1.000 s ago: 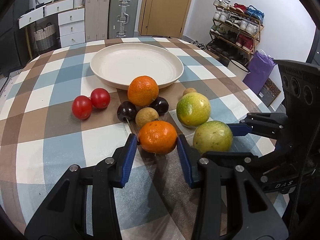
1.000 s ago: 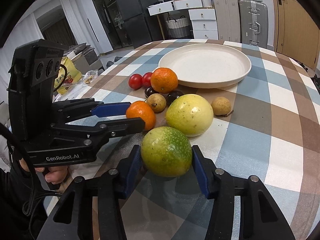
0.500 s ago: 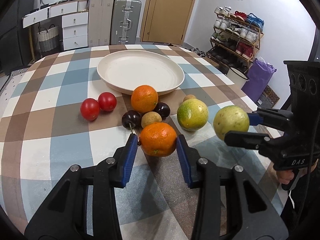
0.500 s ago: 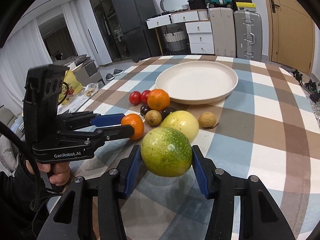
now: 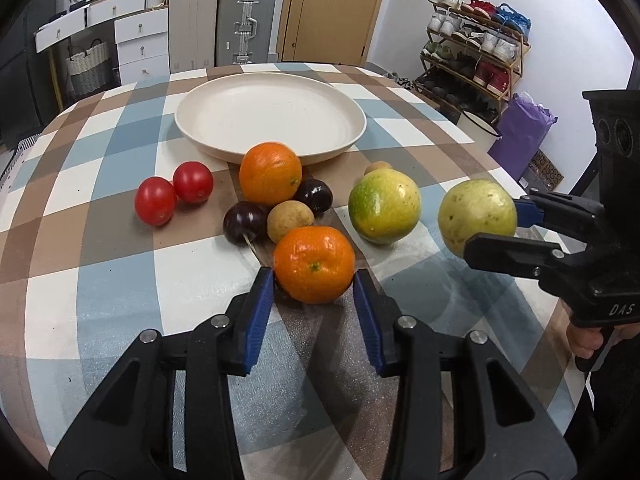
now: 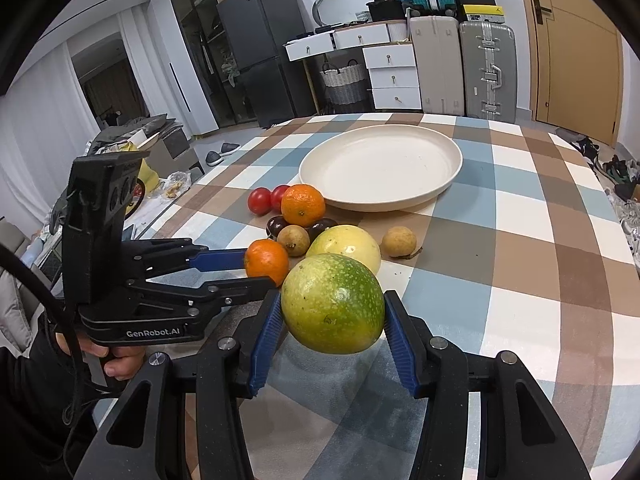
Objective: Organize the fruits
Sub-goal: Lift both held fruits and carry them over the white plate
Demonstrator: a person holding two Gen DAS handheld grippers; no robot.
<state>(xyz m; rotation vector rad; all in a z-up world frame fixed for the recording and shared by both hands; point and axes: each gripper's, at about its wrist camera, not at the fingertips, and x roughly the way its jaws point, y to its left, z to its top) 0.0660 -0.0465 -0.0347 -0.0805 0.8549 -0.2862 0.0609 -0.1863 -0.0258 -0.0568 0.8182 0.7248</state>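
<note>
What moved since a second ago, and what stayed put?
The right claw lifted the green fruit off the table and now holds it in the air. The left claw kept hold of the near orange and raised it a little. The plate, tomatoes, plums and other fruit stayed where they were.

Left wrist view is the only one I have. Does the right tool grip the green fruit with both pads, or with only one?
Observer: With both. In the right wrist view, the right tool has one blue pad pressed on each side of the green fruit.
Operator: The small brown fruit behind the yellow-green fruit shows me only its top. What is it like?
Observer: In the right wrist view it is whole and round, and a thin stem lies on the cloth at its right.
</note>
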